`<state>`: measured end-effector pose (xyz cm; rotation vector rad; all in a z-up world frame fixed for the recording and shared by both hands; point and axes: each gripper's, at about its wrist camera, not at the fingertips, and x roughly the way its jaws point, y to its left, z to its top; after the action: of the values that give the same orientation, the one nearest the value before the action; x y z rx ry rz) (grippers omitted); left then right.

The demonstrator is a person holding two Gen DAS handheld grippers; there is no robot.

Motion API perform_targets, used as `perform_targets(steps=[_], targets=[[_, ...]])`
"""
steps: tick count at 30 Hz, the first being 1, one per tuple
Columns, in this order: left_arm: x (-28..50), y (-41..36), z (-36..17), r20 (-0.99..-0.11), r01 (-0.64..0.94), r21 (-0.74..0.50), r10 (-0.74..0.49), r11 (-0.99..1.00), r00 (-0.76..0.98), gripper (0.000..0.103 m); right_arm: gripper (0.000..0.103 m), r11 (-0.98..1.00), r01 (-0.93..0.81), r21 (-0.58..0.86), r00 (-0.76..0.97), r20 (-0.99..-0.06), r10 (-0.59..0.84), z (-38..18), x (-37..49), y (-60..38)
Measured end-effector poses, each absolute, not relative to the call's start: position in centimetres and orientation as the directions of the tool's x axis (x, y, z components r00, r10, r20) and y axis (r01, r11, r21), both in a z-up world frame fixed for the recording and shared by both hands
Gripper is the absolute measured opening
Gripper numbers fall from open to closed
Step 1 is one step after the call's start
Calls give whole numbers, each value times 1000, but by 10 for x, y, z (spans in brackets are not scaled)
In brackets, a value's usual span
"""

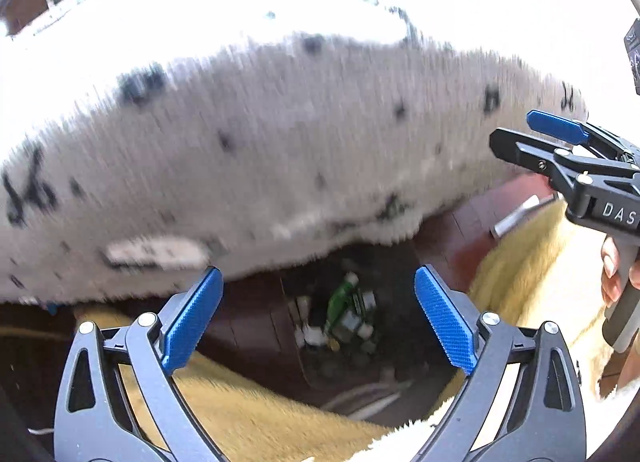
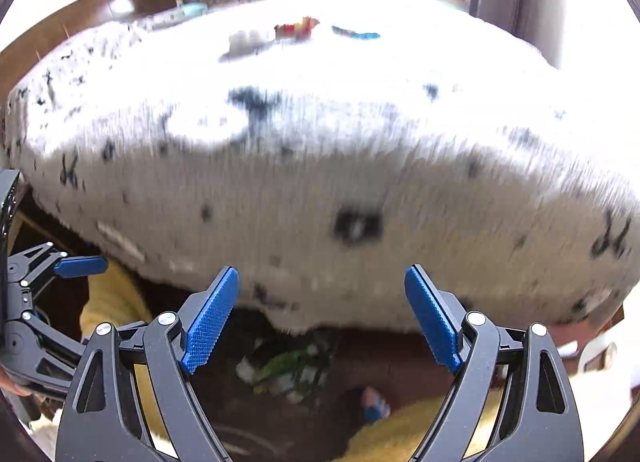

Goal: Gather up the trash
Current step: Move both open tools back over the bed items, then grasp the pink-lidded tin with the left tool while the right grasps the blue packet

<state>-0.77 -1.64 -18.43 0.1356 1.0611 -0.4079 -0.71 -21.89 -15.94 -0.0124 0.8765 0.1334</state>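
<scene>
A: What fills most of both views?

B: A big white fuzzy blanket with black speckles [image 1: 280,142], blurred, draped over a bed or couch; I cannot tell which. Below its hem lies a yellow shaggy rug [image 1: 248,414] on a dark red-brown wooden floor [image 1: 472,230].

A: And the trash?

B: A pile of crumpled trash, green and white wrappers [image 1: 348,314], sits in what looks like a dark bin on the floor, just under the blanket's edge. It shows again, blurrier, in the right wrist view [image 2: 288,370]. More small bright scraps, red-and-yellow [image 2: 298,28] and blue [image 2: 356,33], lie far off on top of the blanket.

A: The grippers?

B: The left gripper [image 1: 318,318] has its blue-padded jaws spread wide, nothing between them; the trash lies beyond. The right gripper [image 2: 322,318] likewise stands wide and empty.

A: Any writing?

B: On the right gripper's black body, seen from the left wrist, white letters read "DAS" [image 1: 618,216], cut off at the edge. A hand [image 1: 614,274] grips its handle.
</scene>
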Motion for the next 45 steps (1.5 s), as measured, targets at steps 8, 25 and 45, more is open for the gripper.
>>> perform_targets(steps=[8,25,45], targets=[[25,3,-137,-798,340,-50,-243,939,552,92,87,998,-55,-1,754,-656,41,-110,29,-233],[160,-5,-106,-737,251,-69,-219,966,640,92,95,1000,-9,15,709,-705,17,-115,196,-248],[291,-56,-128,-764,192,-28,-144,981,629,91,96,997,-71,-23,628,-778,27,-139,338,-232]])
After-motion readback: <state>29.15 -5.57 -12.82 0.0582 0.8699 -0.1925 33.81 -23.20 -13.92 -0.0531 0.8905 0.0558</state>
